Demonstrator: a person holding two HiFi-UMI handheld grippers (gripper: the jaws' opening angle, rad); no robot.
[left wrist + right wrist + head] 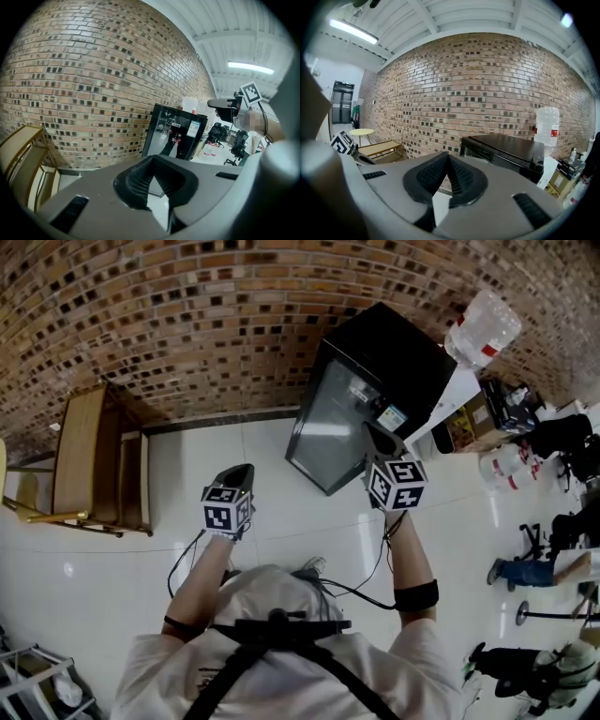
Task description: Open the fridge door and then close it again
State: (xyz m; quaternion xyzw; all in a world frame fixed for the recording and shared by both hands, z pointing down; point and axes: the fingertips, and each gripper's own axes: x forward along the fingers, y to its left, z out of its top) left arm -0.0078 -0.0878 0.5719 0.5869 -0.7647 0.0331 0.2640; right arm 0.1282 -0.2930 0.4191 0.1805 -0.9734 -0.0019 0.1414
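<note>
We are holding the left gripper (245, 469) and right gripper (371, 429), jaws fully closed and empty, apart from the small black glass-door fridge (336, 420) standing on the white tiled floor (281, 493) by the brick wall (187, 315).

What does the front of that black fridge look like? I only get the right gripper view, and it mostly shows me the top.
Observer: In the head view, the fridge has a glass door on its front, and it looks shut.
Operator: And the tool in the other hand, is it holding anything?
Observer: No. The left gripper view shows the left gripper with its jaws together and nothing between them.
</note>
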